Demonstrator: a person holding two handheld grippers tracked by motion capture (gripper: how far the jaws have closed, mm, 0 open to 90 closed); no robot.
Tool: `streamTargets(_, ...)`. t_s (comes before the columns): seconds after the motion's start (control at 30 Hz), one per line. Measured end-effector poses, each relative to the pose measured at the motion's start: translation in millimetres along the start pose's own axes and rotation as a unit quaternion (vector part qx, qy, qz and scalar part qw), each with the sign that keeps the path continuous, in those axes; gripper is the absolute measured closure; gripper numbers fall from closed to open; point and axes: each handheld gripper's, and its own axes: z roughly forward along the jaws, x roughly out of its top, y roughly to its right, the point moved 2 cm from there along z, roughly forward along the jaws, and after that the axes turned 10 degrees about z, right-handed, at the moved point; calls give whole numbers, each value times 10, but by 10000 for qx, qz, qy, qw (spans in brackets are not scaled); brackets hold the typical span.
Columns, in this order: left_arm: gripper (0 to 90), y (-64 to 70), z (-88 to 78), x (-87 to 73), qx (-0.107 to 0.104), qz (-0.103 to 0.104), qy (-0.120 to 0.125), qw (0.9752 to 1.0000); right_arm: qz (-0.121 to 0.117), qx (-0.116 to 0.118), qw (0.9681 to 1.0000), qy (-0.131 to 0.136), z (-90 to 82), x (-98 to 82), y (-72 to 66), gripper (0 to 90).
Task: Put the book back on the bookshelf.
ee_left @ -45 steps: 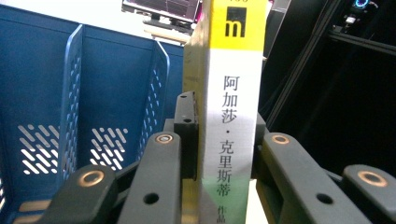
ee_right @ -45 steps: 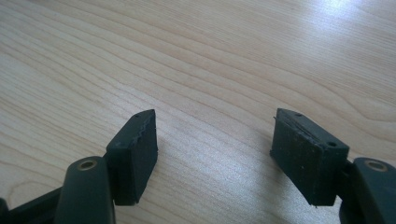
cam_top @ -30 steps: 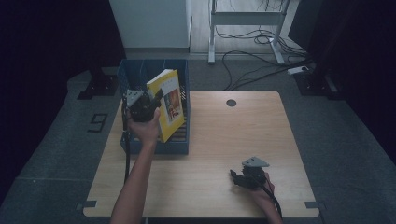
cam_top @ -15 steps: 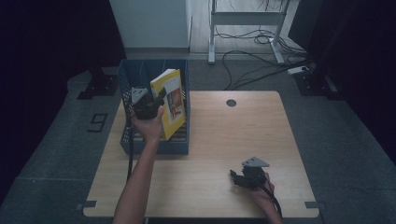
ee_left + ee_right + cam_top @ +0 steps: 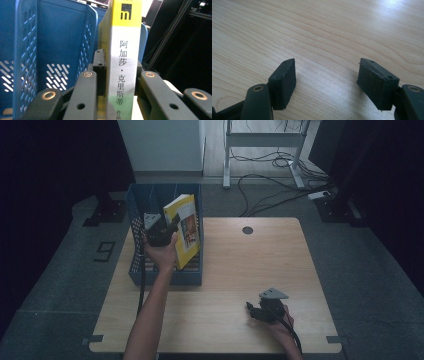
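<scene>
A yellow book (image 5: 186,227) with a white spine (image 5: 126,62) stands tilted over the right-hand slot of a blue slotted file rack (image 5: 165,279). My left gripper (image 5: 171,226) is shut on it, one pad on each cover near the spine, as the left gripper view (image 5: 119,68) shows. The rack's perforated blue walls (image 5: 57,37) rise just left of the book. My right gripper (image 5: 252,311) rests low on the wooden table (image 5: 240,265) near its front edge. Its jaws (image 5: 327,80) stand open over bare wood (image 5: 312,30) with nothing between them.
The rack sits at the table's left side and overhangs its far edge. A round cable hole (image 5: 247,230) lies near the far edge. Beyond the table are cables (image 5: 270,195) on the floor and a white frame leg (image 5: 226,165).
My left hand has edged the book slightly to the right over the rack. The right gripper has not moved.
</scene>
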Motion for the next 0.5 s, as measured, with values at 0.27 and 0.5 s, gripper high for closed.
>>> streamTargets(0.27,752,-5,59,-28,24,-68,-5,10000,0,-1,10000,-1,0,0,-1,300)
streamTargets(0.5,752,6,120,-68,109,-6,-56,9999,-5,-9,10000,0,1,0,-2,300)
